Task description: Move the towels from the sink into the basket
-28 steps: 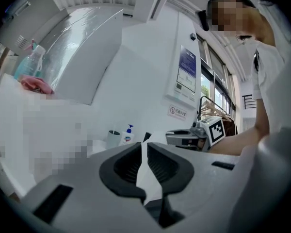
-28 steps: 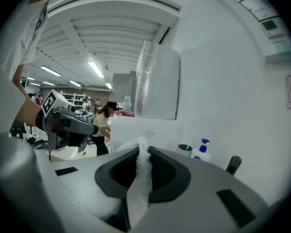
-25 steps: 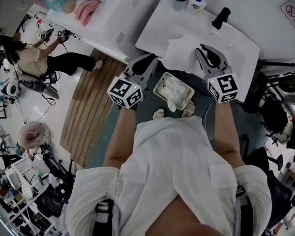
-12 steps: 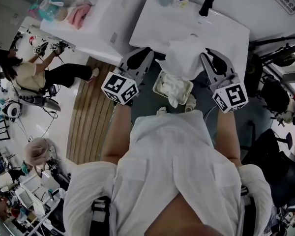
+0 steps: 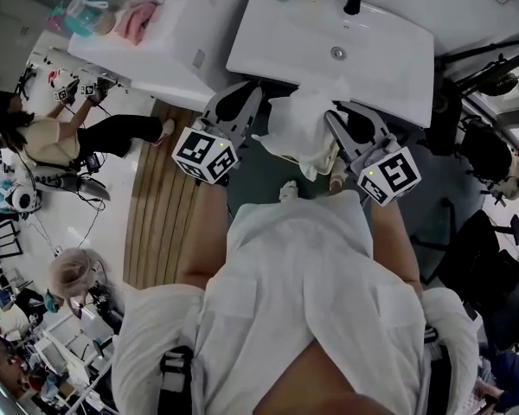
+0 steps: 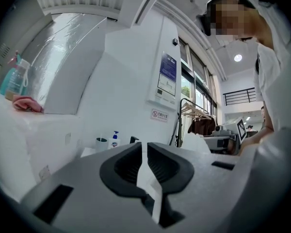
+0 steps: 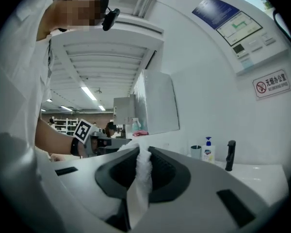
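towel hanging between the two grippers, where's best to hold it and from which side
Its top edge, one corner from each side, fingers level. The towel is limp and drapes down, so pinching the upper hem at both ends keeps it spread. The left gripper and right gripper look clamped on it that way.

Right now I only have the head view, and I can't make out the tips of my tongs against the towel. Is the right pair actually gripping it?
Observer: Yes. In the right gripper view the right tongs are shut on the towel, with white terry cloth bunched between them.
Operator: And the left?
Observer: The left tongs are shut too, pinching a thin white edge, apparently of the same towel.
Operator: How deep is the right grip?
Observer: The cloth runs from the tips back into the throat of the tongs.
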